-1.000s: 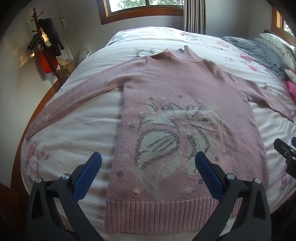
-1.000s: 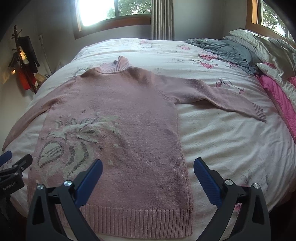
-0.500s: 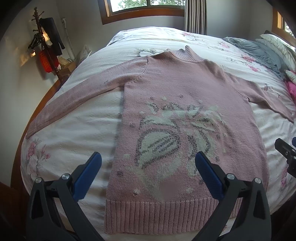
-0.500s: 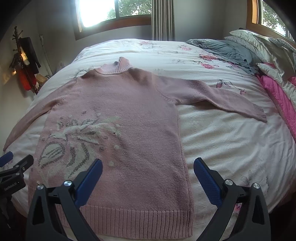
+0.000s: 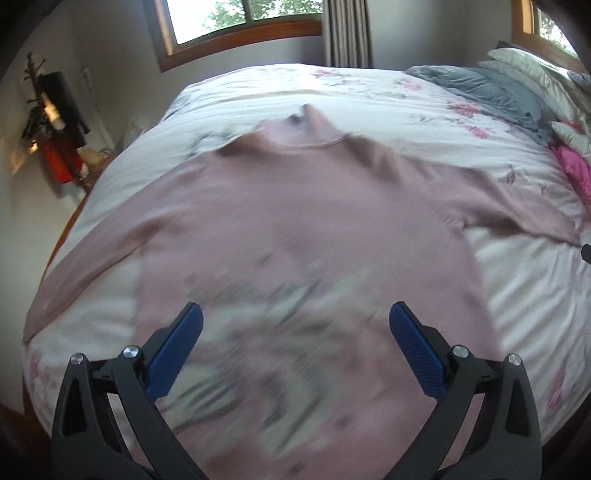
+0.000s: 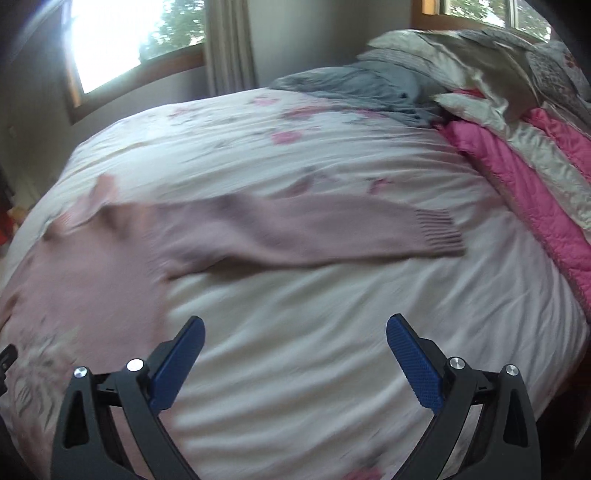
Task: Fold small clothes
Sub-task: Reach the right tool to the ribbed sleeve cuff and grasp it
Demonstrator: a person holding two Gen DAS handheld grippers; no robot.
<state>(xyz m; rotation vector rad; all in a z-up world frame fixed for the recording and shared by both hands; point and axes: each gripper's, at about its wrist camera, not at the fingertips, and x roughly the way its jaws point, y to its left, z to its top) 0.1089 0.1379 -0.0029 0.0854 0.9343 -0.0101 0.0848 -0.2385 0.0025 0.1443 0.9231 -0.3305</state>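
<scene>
A pink knitted sweater point(image 5: 295, 229) with a pale leaf pattern lies flat and face up on the bed, sleeves spread to both sides. My left gripper point(image 5: 295, 332) hovers open over the patterned chest, nothing between its blue pads. In the right wrist view the sweater point(image 6: 92, 273) fills the left side and its right sleeve point(image 6: 332, 232) runs to a ribbed cuff point(image 6: 439, 232). My right gripper point(image 6: 294, 341) stands open above bare bedding, below that sleeve. Both views are blurred by motion.
The bed point(image 6: 332, 155) has a white flowered cover. Grey bedding point(image 6: 362, 88), pillows point(image 6: 461, 51) and a pink quilt point(image 6: 546, 177) pile up at the right. A coat stand point(image 5: 55, 122) with dark and red items stands by the left wall. Windows point(image 5: 240, 18) are behind.
Both grippers have moved forward over the bed. The left one now sits above the sweater's chest. The right one has swung right toward the right sleeve. The sweater has not moved.
</scene>
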